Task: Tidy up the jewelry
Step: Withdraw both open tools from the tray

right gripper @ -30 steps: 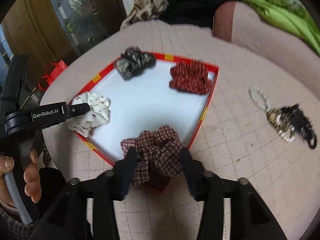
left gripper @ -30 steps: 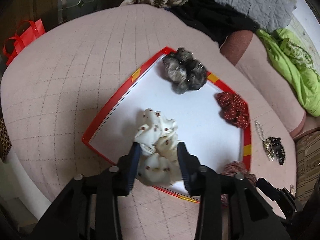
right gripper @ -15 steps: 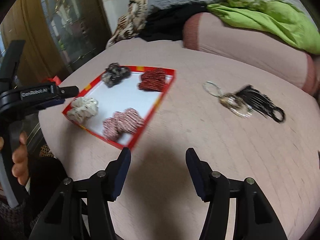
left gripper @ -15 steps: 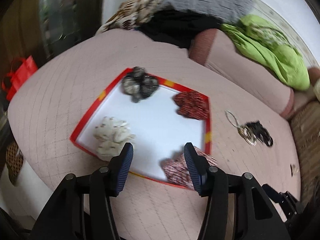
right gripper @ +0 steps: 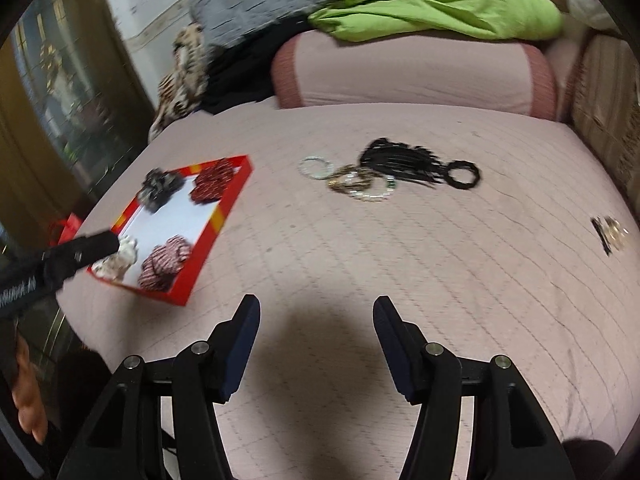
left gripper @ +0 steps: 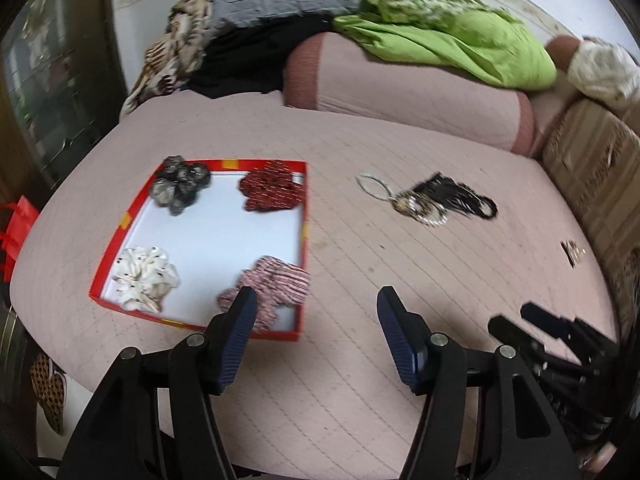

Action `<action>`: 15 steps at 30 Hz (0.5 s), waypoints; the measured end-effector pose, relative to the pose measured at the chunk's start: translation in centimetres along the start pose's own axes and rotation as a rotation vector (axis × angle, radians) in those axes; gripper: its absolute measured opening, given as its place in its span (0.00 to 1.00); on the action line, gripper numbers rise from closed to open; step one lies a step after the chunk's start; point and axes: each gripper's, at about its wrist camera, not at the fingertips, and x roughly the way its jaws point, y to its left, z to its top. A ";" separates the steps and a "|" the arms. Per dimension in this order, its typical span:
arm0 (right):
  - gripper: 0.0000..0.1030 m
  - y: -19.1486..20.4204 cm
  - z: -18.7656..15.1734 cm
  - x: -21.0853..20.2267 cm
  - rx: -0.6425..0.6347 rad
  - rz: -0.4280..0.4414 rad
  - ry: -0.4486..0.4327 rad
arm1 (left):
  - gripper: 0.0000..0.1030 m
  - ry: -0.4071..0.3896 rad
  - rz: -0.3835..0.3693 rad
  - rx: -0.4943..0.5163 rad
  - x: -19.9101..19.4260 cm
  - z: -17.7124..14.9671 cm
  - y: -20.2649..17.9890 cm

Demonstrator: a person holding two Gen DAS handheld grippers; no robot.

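A red-rimmed white tray point(left gripper: 303, 216) point(right gripper: 224, 208) lies on the pink quilted bed. It holds a grey-black scrunchie point(left gripper: 180, 184), a dark red one point(left gripper: 272, 191), a white dotted one point(left gripper: 144, 278) and a red plaid one point(left gripper: 272, 284) point(right gripper: 164, 262). A pile of bracelets and black hair ties point(left gripper: 432, 200) point(right gripper: 384, 172) lies to the tray's right. A small clip point(right gripper: 610, 232) lies far right. My left gripper point(left gripper: 314, 300) is open and empty above the bed near the tray's front corner. My right gripper point(right gripper: 316, 310) is open and empty, well short of the pile.
A pink bolster point(left gripper: 400, 92) lies behind, with a green cloth point(left gripper: 452, 44), a grey quilt and dark clothes on and beside it. A cardboard box point(left gripper: 592, 168) stands at the right. A red bag point(left gripper: 16, 232) hangs off the bed's left edge.
Both grippers let go of their scrunchies, the white one and the plaid one, which now lie in the tray. Both grippers opened, pulled back and turned right toward the bracelet pile.
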 end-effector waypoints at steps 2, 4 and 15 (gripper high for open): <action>0.63 -0.8 0.0 -0.2 0.020 -0.014 -0.006 | 0.59 0.006 -0.004 0.023 0.1 -0.2 -1.0; 0.64 -1.5 -0.1 -0.3 0.038 -0.025 -0.009 | 0.59 0.008 -0.001 0.048 0.1 -0.4 -1.8; 0.64 -3.4 -0.3 0.0 0.091 -0.043 -0.003 | 0.60 0.051 0.023 0.108 1.5 -1.0 -3.5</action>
